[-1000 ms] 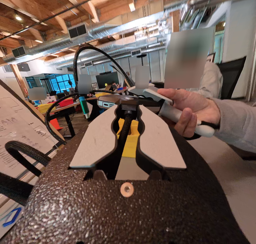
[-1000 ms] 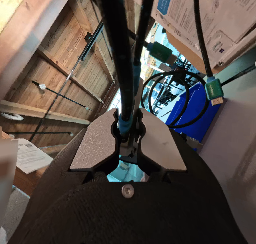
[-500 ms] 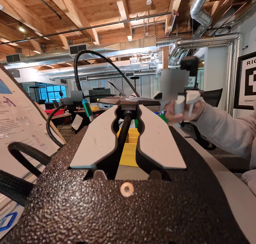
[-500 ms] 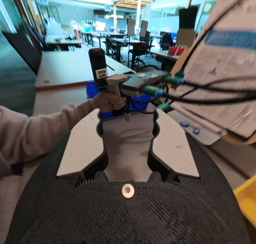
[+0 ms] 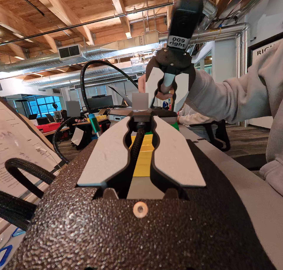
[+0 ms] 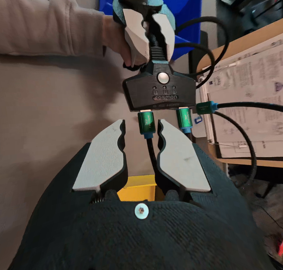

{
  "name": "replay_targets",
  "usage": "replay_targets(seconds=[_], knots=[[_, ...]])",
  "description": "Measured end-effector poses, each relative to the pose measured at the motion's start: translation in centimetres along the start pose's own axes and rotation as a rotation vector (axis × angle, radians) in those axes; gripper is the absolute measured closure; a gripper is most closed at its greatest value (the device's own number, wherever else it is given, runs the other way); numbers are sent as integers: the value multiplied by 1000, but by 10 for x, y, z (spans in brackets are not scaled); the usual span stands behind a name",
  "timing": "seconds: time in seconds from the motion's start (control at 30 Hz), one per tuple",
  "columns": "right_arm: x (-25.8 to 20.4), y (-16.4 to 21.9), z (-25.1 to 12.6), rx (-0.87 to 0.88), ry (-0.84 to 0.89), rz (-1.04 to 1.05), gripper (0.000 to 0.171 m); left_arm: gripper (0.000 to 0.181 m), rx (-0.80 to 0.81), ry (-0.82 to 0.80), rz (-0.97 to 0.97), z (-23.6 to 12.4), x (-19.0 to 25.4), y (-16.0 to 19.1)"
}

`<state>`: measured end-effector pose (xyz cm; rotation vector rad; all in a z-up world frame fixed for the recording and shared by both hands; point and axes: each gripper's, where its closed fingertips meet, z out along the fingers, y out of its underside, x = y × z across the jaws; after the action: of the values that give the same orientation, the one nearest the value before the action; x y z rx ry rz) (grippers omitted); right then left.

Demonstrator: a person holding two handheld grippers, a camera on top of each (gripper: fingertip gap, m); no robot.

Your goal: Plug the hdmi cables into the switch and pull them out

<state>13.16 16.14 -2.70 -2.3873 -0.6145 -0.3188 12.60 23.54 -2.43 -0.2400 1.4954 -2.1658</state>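
A black HDMI switch [image 6: 159, 92] hangs in the air, held by its braided tail cable [image 5: 137, 141]. My left gripper [image 5: 142, 120] is shut on that cable just behind the switch [image 5: 142, 114]; it also shows in the right wrist view [image 6: 150, 47]. Two green plugs sit in the switch's ports, the left plug [image 6: 146, 124] and another [image 6: 184, 119]. A third green plug [image 6: 205, 107] hangs loose beside the switch and shows in the left wrist view [image 5: 94, 124]. My right gripper [image 6: 141, 122] is open, its fingers either side of the left plug without touching it; it also shows above the switch [image 5: 163, 103].
A yellow bin [image 6: 137, 187] lies below both grippers on the grey table [image 6: 61, 109]. A blue bin [image 6: 183, 9] stands beyond the switch. A board covered with printed sheets [image 6: 252, 101] leans beside it, with black cable loops [image 6: 238, 140] draped in front.
My right gripper let go of the cable it was shut on, opened, and swung round so its fingers now flank the left plug. My left gripper kept its hold on the switch's cable.
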Motion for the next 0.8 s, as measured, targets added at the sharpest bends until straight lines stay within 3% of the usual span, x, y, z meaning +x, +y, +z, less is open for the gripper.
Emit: replay_targets(seconds=[0.03,0.27,0.5,0.8], knots=[[-3,0,1,6,-34,15,133,159,-3,4,7,1,1,0],[-5,-3,2,30,-97,64,149,159,0,47,17,5,9,2],[-14,3,5,-17,-193,97,152,159,-22,70,41,7,13,5],[-14,9,17,-67,-153,37,151,159,-69,58,83,5,13,7]])
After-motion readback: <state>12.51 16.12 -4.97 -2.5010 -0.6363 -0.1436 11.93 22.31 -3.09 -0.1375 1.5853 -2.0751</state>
